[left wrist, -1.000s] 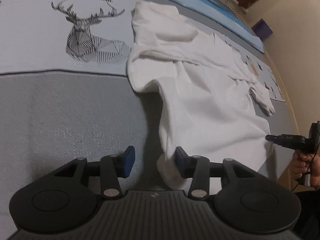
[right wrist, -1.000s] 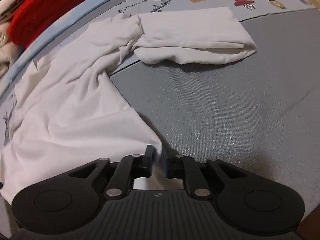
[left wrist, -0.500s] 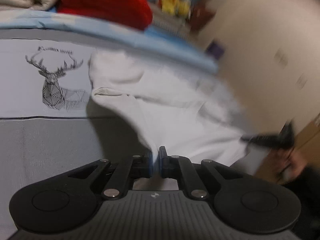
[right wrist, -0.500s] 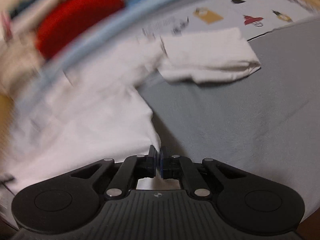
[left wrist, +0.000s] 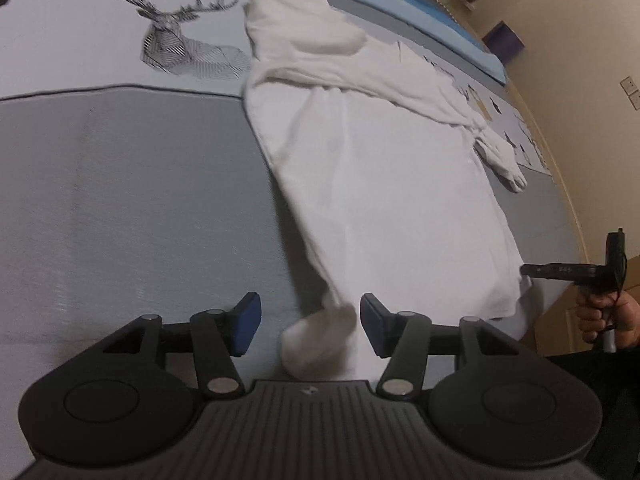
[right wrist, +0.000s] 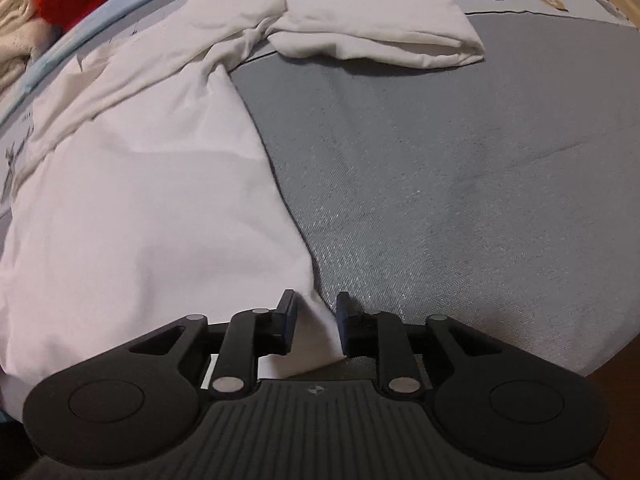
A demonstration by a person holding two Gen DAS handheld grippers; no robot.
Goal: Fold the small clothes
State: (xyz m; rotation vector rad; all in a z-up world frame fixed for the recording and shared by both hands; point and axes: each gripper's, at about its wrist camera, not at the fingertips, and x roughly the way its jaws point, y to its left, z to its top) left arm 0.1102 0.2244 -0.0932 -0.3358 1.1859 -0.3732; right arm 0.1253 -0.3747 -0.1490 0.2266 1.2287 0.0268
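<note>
White shirt [left wrist: 384,168] lies spread on the bed [left wrist: 120,200], hem near, collar and sleeves far. Body mostly flat. Left sleeve is folded over near the deer print [left wrist: 180,44]; right sleeve [right wrist: 372,28] trails out to the right across the grey cover, bunched where it joins the shoulder.

Handling, my read: thin, light knit, fully limp. No stiffness, so it will sag and drape from any pinch point and won't hold a fold line by itself. Not fragile. It probably drags on the woven cover instead of sliding, so lift rather than pull.

Where to grip: the two near hem corners. Pinch both layers right at the corner so front and back move together. For the sleeve, take the cuff end.

Left claw [left wrist: 310,328]: opening, pads wide apart, near-left hem corner sits curled between them, neither pad pressing on it. Released, not held.

Right claw [right wrist: 313,326]: also opening, narrower gap, near-right hem corner stands between the pads. The cloth looks loose, with no squeeze on it.

The person's hand [left wrist: 604,316] holding the right tool shows at the far right in the left view.
</note>
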